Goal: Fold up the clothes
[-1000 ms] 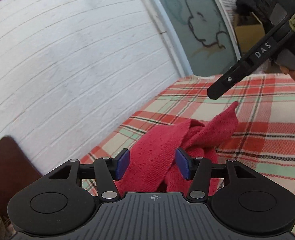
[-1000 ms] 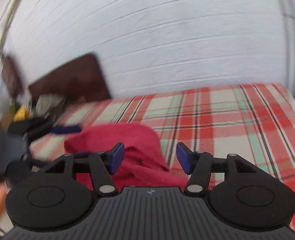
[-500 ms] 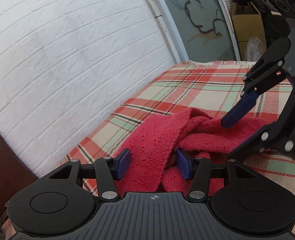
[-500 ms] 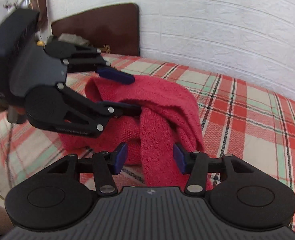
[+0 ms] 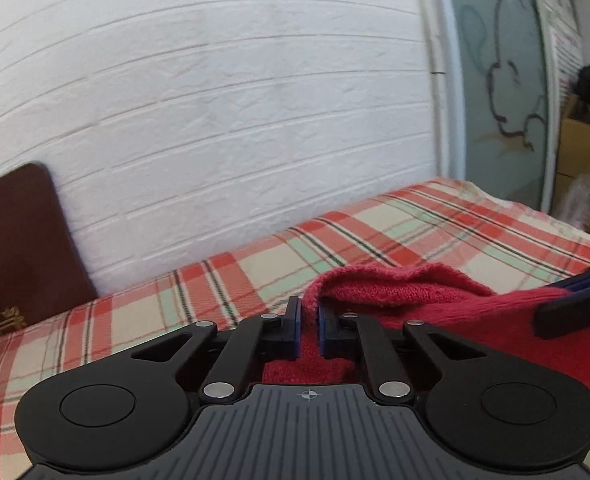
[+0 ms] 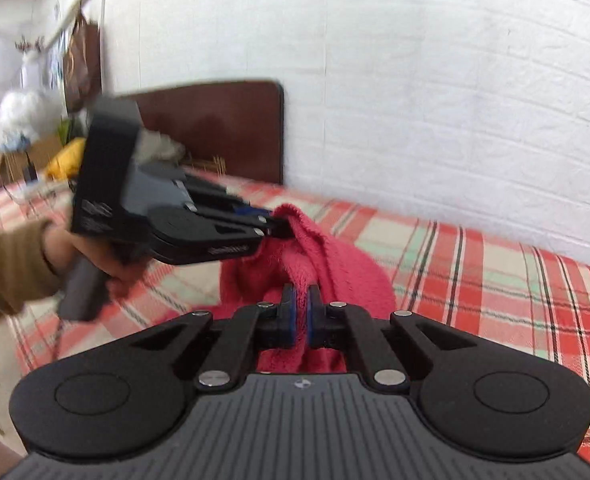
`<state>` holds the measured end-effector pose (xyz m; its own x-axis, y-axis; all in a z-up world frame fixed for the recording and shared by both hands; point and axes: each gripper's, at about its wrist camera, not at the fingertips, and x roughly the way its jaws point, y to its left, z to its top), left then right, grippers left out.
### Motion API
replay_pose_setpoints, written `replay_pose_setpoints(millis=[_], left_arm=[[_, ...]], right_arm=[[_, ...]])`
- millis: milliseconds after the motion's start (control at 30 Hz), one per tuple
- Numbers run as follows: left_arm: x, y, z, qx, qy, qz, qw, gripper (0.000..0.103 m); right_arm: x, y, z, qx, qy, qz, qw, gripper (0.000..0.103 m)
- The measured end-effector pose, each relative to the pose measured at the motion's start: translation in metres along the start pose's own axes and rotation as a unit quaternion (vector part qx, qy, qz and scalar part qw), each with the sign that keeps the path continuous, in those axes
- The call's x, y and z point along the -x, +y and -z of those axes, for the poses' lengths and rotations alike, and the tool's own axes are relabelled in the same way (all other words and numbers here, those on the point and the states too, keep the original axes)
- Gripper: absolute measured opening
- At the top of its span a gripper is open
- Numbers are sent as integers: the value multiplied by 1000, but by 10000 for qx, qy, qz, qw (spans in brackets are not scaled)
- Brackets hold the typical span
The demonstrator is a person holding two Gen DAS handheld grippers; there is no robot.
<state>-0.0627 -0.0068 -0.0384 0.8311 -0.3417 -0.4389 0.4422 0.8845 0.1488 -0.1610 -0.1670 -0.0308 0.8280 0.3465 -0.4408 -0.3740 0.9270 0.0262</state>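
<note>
- A white brick wall (image 5: 223, 120) runs behind the bed (image 5: 435, 220), which wears a red, cream and green plaid cover; a dark brown headboard (image 6: 223, 128) stands at one end
- A frosted glass door (image 5: 499, 80) bears a drawn outline; cardboard boxes (image 5: 583, 148) sit beyond it
- Blurred clutter (image 6: 27, 132) lies past the headboard; daylight is even

Your left gripper (image 5: 308, 330) was clamped tight, pads nearly meeting. Your right gripper (image 6: 301, 316) was pinched likewise, both angled slightly downward.
</note>
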Motion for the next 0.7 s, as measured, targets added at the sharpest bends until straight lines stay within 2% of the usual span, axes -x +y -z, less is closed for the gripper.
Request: replay_pose_setpoints(millis=[100,200,300,367,500,567,633,700], left_arm=[[-2,14,-4,295,-40,-305,9991,2],[-3,28,-5,570,-26,-807,9951,2],[-3,54,0,1152,123,-729,9906,2],[-2,55,2,1135,130,-722,9908,2],[-5,44,-1,929,91,-698,9932,2],[-11,38,0,806,183,-701,9941,2],[-19,36,3,719,343,-638,9948,2],[-24,35,6,716,428,-569,9949,3]], right_arm=[[20,-6,-10,-196,-368,9,9991,3],[42,-19,-20,-387,-863,336,9949,0],[52,-39,-32,-686,-1031,478,9912,0],[43,-44,-33,-700,-864,420,9929,0],[8,-31,-26,-676,-356,-24,9971,1],[-9,-26,-20,-746,-199,-65,9970,7],[-21,-18,-17,-677,-90,-69,9976,27],[-32,-12,-18,-437,-71,-84,9990,43]])
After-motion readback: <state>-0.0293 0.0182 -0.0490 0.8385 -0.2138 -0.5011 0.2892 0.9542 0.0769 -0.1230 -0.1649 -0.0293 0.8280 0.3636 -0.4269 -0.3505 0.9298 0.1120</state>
